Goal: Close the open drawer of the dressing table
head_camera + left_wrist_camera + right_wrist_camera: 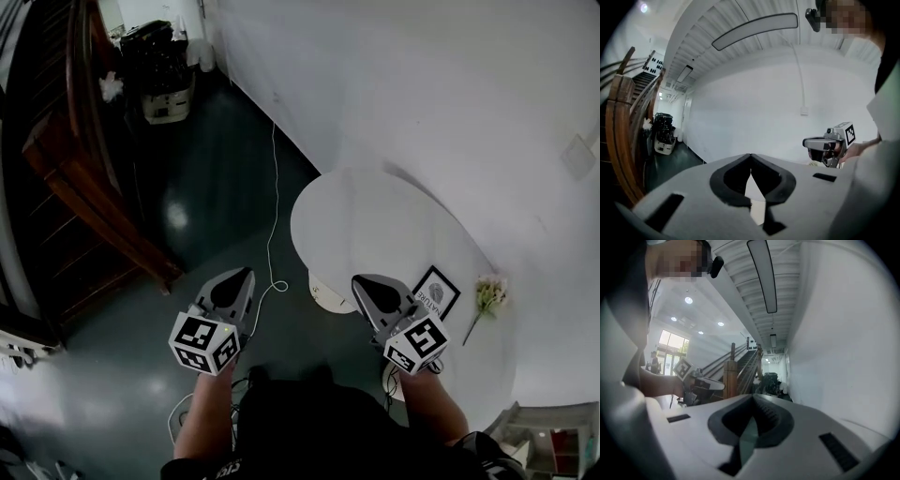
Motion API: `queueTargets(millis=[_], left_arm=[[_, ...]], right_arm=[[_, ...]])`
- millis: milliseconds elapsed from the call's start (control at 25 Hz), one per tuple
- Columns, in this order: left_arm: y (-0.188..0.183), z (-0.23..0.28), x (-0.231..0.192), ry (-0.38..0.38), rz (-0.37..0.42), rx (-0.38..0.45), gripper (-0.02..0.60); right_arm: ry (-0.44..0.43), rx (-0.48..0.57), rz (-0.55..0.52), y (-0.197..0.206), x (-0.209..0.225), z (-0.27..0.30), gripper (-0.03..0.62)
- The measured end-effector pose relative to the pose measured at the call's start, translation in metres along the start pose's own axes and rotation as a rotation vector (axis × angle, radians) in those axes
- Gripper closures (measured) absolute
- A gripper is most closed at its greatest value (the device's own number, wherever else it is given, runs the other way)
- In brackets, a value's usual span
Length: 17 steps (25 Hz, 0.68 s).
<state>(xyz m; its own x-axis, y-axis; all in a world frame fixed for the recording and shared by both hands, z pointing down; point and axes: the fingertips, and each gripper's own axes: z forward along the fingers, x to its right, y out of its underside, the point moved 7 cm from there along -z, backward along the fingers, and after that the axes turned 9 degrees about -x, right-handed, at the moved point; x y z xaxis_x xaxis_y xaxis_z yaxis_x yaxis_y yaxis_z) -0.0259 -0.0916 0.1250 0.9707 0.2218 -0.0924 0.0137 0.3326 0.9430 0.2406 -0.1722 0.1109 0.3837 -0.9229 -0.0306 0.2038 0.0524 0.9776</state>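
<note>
Both grippers are held level over the floor, just short of the table's (pixel 375 211) near edge.
- Left gripper (pixel 244 277): jaws brought together at the tips, nothing between them.
- Right gripper (pixel 362 282): the same, tips met and empty.

Drawer: not made out with certainty. A pale shape (pixel 326 292) juts from under the table's near rim between the two grippers. Whether it is the drawer front standing out or something else cannot be told from above. The scene fits two stages: a drawer that stands out and waits to be pushed, or one already home with the grippers held clear of it.

Handling, as a judgement: a drawer of this kind is best pushed with the met jaw tips, set low and flat on the middle of the front. It should be driven straight in so it does not rack on its runners. Neither gripper view shows the front, so the approach would have to be checked from the head view.

Surface: white rounded top set against a white wall (pixel 422 84). A frame (pixel 437 292) lies near the right gripper, with flowers (pixel 487 292) beside it.

Room: dark glossy floor (pixel 211 192), with a white cable (pixel 274 211) trailing across it toward the person's feet. A wooden stair (pixel 80 178) is seen at left and a dark cart (pixel 161 66) at the far end.
</note>
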Motion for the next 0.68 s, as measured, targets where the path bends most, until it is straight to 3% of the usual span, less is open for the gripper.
queueTargets(millis=[200,440,680], left_arm=[[0.003,-0.002,0.008,-0.022,-0.013,-0.009,0.577],[0.006,-0.023,-0.02,-0.061,-0.02,-0.021,0.577],[0.005,-0.049,-0.047,-0.079,-0.012,-0.009,0.577]], right_arm=[[0.032,-0.094,-0.072,0.018,0.011,-0.001,0.591],[-0.005,-0.063,-0.051,0.006,-0.005,0.028,0.591],[-0.054,-0.051,-0.113,-0.015,-0.035,0.057,0.591]])
